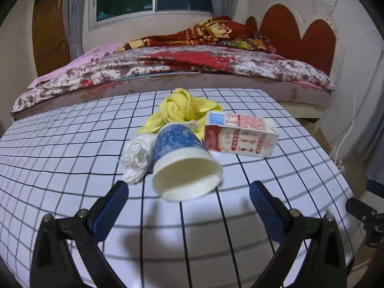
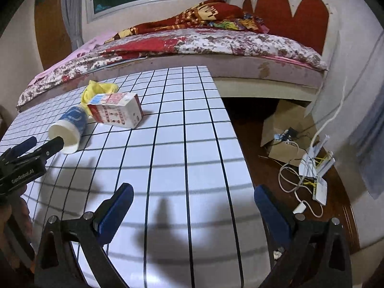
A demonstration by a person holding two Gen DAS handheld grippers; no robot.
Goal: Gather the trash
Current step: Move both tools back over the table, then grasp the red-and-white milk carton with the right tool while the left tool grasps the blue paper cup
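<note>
Left gripper [image 1: 189, 192] spread wide, empty, mouth aimed at the cup [image 1: 184, 160]. Lying on its side on the table [image 1: 60, 168], rim toward the gripper. Best to close across the rim gently, lest the thin wall crush. Left of the cup, touching: tissue [image 1: 138, 160]. Right of it: carton [image 1: 240, 135]. Behind: yellow rag [image 1: 182, 109]. Right gripper [image 2: 193, 200] also wide and empty, well right of the cup.

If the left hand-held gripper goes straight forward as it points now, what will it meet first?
Most likely the cup, which lies on its side with its open mouth toward the open left hand-held gripper, right between the fingers' line. The tissue lies just to its left; exact depth is unclear.
</note>
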